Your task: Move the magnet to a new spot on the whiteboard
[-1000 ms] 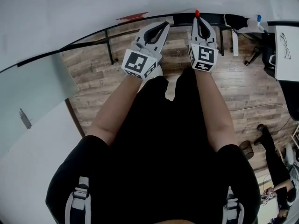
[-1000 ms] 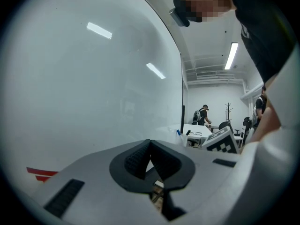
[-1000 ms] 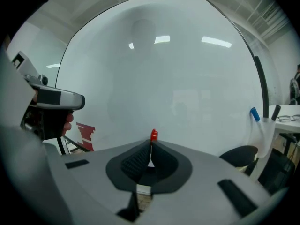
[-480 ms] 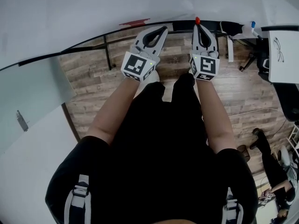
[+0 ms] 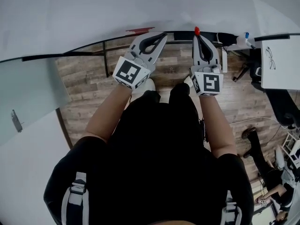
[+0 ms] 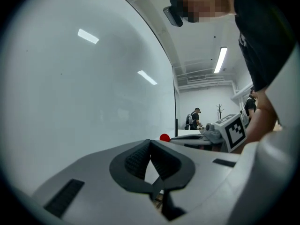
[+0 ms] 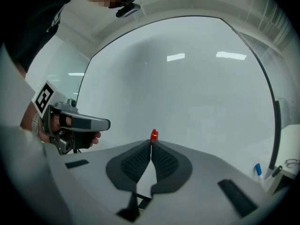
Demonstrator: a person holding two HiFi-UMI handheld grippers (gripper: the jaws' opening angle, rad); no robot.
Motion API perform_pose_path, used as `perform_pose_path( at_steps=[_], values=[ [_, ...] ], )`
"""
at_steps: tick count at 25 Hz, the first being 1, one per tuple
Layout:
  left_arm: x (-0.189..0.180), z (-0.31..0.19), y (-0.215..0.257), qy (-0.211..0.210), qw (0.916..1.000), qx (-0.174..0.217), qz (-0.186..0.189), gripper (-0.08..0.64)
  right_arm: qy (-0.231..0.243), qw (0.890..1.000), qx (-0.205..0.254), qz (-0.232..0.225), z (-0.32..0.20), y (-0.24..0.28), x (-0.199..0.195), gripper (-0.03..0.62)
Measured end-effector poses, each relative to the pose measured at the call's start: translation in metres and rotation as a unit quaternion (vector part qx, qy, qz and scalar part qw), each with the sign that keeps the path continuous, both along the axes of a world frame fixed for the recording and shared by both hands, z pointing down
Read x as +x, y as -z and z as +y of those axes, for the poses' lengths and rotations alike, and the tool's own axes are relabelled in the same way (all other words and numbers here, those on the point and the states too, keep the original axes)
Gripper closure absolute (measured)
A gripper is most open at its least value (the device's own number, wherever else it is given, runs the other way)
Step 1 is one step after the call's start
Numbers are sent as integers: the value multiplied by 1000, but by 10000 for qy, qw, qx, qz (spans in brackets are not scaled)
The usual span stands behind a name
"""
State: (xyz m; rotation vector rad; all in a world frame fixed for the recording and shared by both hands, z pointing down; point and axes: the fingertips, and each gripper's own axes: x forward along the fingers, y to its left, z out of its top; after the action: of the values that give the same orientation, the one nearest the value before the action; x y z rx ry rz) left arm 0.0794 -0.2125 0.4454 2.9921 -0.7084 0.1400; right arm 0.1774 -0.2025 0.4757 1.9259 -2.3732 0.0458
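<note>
A small red magnet [image 5: 197,30] sticks out of the tip of my right gripper [image 5: 197,34], which is shut on it. In the right gripper view the magnet [image 7: 153,135] shows just past the closed jaws of that gripper [image 7: 151,142], in front of the whiteboard [image 7: 197,88]. Whether the magnet touches the board I cannot tell. My left gripper [image 5: 163,33] is held level beside it, shut, with nothing between its jaws [image 6: 150,141]. From the left gripper view the magnet [image 6: 164,137] is seen to the right against the whiteboard [image 6: 84,88].
A black ledge [image 5: 180,33] runs along the whiteboard's [image 5: 140,3] lower edge, with a blue-capped marker [image 5: 244,37] at its right end and a red mark [image 5: 139,30] at left. A small drawing board [image 5: 281,62] stands at right, a glass panel [image 5: 28,93] at left. Other people [image 5: 272,182] are behind.
Both grippers have risen in front of the whiteboard, the right one carrying the red magnet in its jaws. Neither gripper's jaws have changed.
</note>
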Motion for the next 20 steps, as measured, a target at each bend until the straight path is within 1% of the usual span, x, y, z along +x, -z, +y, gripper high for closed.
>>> perform_pose_path(
  at_steps=[4,10,16,20],
  values=[
    [-15,8,32,-128,9999,56,61,555,243,9993,275,-25,10,42,-17,589],
    [-46,26,76,-339,9987,339,181,555,562,9975,412,-90,27,91,-48,589],
    [-80,42,104,-482,9973,416,370,555,554,9959,680,-200,50,132,-75,589],
    [-92,50,108,-578,9973,339,295,555,531,9947,855,-221,63,154,-87,589]
  ],
)
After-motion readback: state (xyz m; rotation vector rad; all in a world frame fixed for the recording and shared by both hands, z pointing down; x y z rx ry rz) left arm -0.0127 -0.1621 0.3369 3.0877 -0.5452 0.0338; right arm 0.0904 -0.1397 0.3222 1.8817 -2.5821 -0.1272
